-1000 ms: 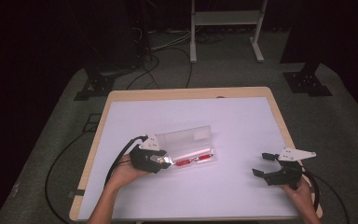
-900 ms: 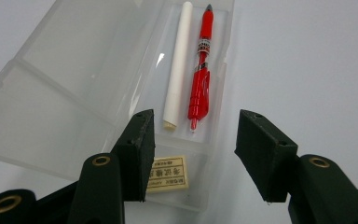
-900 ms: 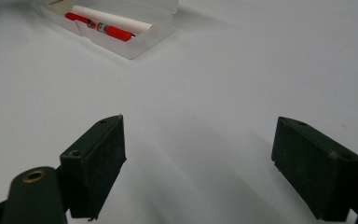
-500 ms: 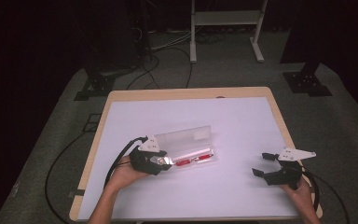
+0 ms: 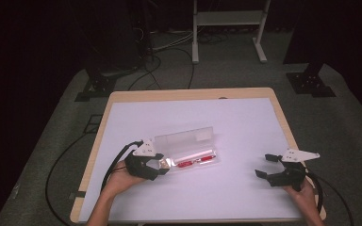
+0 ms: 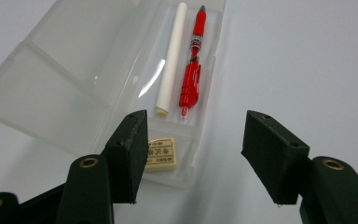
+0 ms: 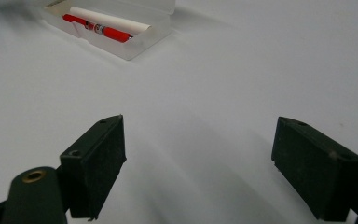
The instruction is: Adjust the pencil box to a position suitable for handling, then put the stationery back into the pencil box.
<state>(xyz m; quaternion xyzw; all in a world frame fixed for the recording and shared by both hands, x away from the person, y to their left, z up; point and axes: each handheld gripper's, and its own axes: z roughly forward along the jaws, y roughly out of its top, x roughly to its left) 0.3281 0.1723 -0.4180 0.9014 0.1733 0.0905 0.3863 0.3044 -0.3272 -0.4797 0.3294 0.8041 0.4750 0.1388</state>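
Observation:
An open clear plastic pencil case [image 5: 185, 140] lies mid-table with its lid folded back. In its tray are a red pen [image 6: 192, 70], a white stick [image 6: 171, 60] and a small eraser [image 6: 161, 153]. My left gripper [image 5: 162, 165] is at the case's left end. Its jaws have just been opening and now stand apart [image 6: 196, 158]. The tray's near corner lies between them, and no pad presses on it. My right gripper [image 5: 264, 165] rests low over bare table at the right, open with nothing between its fingers [image 7: 198, 168]. From there the case [image 7: 116, 23] shows far off.
The white table top [image 5: 245, 122] has a wooden rim. Cables trail from both grippers off the near edge. Dark floor with stands and cables lies beyond the far edge.
The left gripper has edged slightly back from the case's end. The right gripper and the case have kept still.

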